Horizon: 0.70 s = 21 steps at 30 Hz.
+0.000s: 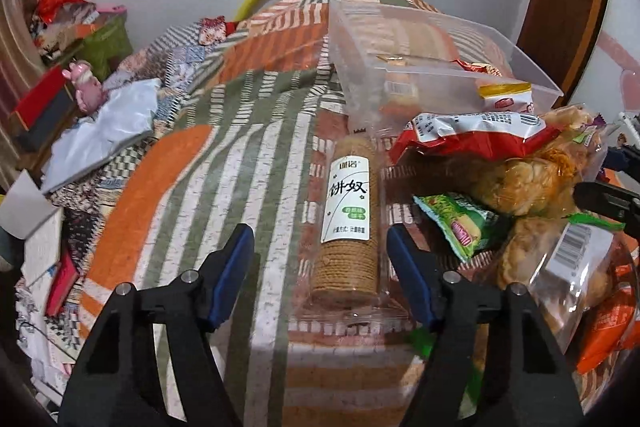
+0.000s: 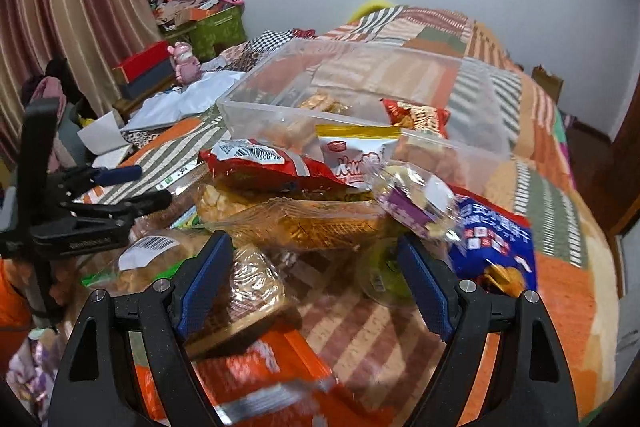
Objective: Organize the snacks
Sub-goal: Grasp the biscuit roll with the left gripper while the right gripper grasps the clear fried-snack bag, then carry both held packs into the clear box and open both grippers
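A clear-wrapped roll of round biscuits (image 1: 347,219) with a white label lies on the patchwork bedspread. My left gripper (image 1: 320,243) is open, its blue pads either side of the roll's near end, not closed on it. To its right is a heap of snack packs: a red bag (image 1: 472,135), a green pack (image 1: 460,223), clear bags of fried snacks (image 1: 520,179). A clear plastic bin (image 1: 420,67) holding a few packs stands behind. My right gripper (image 2: 316,267) is open over the heap, above a clear bag (image 2: 256,287), near a blue pack (image 2: 496,239). The bin also shows in the right wrist view (image 2: 320,87).
The left gripper shows at the left of the right wrist view (image 2: 100,195). A white sheet (image 1: 104,131), a pink figurine (image 1: 84,87) and boxes (image 1: 40,103) lie at the bed's left. An orange pack (image 2: 256,379) lies close below the right gripper. The bedspread (image 1: 224,163) spreads left of the roll.
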Motion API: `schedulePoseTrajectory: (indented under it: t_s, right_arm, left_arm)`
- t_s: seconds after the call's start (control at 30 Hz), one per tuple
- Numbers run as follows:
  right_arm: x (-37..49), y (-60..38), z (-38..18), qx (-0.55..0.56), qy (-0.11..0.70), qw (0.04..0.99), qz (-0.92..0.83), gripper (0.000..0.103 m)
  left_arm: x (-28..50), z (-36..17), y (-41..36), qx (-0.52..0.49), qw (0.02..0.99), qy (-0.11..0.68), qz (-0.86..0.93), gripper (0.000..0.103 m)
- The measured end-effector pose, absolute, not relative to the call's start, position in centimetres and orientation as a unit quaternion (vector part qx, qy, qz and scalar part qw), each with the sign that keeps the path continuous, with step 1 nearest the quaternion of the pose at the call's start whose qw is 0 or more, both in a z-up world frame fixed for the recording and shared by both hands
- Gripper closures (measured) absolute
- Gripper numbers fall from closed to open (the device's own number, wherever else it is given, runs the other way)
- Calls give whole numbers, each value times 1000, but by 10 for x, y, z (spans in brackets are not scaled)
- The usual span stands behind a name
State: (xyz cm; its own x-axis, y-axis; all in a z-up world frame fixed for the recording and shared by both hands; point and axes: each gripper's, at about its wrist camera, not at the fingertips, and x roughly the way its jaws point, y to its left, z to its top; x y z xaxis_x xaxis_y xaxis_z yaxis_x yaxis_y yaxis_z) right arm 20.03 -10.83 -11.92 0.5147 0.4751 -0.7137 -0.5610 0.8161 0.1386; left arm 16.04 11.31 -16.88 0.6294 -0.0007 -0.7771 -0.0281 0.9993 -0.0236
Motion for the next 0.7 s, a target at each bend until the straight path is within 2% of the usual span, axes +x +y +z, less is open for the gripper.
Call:
schedulePoseTrajectory:
  t_s: [0.13, 0.2, 0.37, 0.47, 0.5, 0.7]
  right_arm:
    - [208, -111, -122, -39, 400, 868, 291, 22]
    - [211, -113, -122, -37, 400, 871, 282, 29]
    - [213, -113, -120, -48, 390, 879, 270, 30]
    - [218, -108, -119, -58, 384, 883, 265, 29]
    - [220, -106, -120, -62, 385, 882, 265, 29]
    - [231, -94, -120, -84, 390, 876, 270, 29]
  left_arm:
    - [169, -169, 111, -6, 902, 431, 0, 38]
    - [173, -170, 108, 2, 903, 431, 0, 39]
    - [184, -172, 103, 14, 902, 431, -6, 42]
    - [191, -178, 100, 13, 897, 442, -17, 55]
    - [194, -181, 99, 11, 893, 450, -23, 63]
    - [199, -188, 103, -8, 888, 459, -30, 66]
